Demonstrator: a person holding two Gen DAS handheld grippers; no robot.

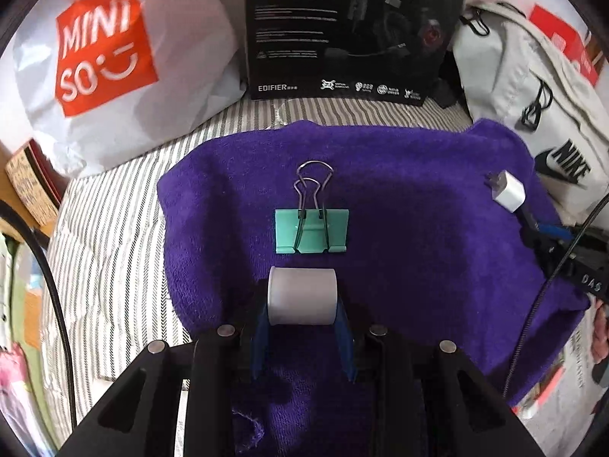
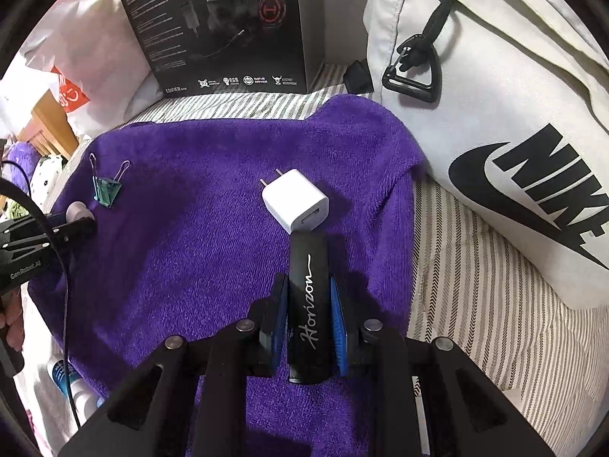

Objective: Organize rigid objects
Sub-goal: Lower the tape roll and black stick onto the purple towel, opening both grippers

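Roll (image 1: 302, 297) pinched in left jaws; black case (image 2: 308, 304) pinched in right jaws.

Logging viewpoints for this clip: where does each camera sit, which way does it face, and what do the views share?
Left wrist: on the left gripper, angled down at the purple towel; gripper shut on a white roll near a green binder clip.
Right wrist: on the right gripper, angled down; shut on a black Horizon case near a white charger.
Shared: towel, clip, charger, EDIFIER box, Nike bag.
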